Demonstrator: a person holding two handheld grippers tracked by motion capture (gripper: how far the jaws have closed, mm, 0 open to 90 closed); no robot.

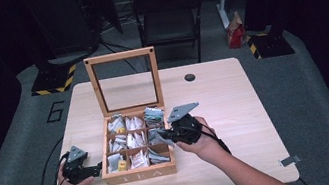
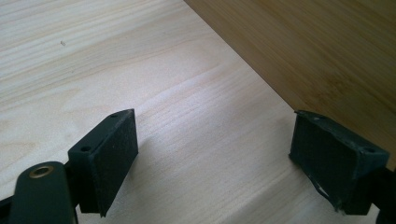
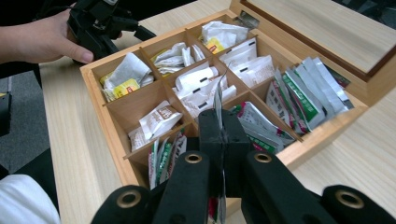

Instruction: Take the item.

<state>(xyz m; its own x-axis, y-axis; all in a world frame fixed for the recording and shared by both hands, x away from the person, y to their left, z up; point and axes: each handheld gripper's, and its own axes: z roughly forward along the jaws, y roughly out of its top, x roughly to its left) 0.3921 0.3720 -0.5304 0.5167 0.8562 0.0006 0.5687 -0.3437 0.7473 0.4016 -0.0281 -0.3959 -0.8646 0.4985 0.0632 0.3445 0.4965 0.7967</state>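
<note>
A wooden tea box (image 1: 139, 173) with its glass lid (image 1: 120, 59) standing up sits mid-table, its compartments holding several tea packets. My right gripper (image 3: 219, 123) hangs over the box's right side (image 1: 162, 134), shut on a thin silvery tea packet (image 3: 218, 95) seen edge-on between the jaws. White packets (image 3: 156, 120) and green-and-silver ones (image 3: 303, 93) lie in the compartments below. My left gripper (image 2: 215, 158) rests low on the table at the box's left front corner (image 1: 98, 168), open, with nothing between the pads. The box's side wall (image 2: 317, 51) is just beyond its right jaw.
The light wooden table (image 1: 224, 97) has bare room to the right of the box and behind it, with a dark round grommet (image 1: 190, 77) near the far edge. A black folding chair (image 1: 167, 16) stands beyond the table.
</note>
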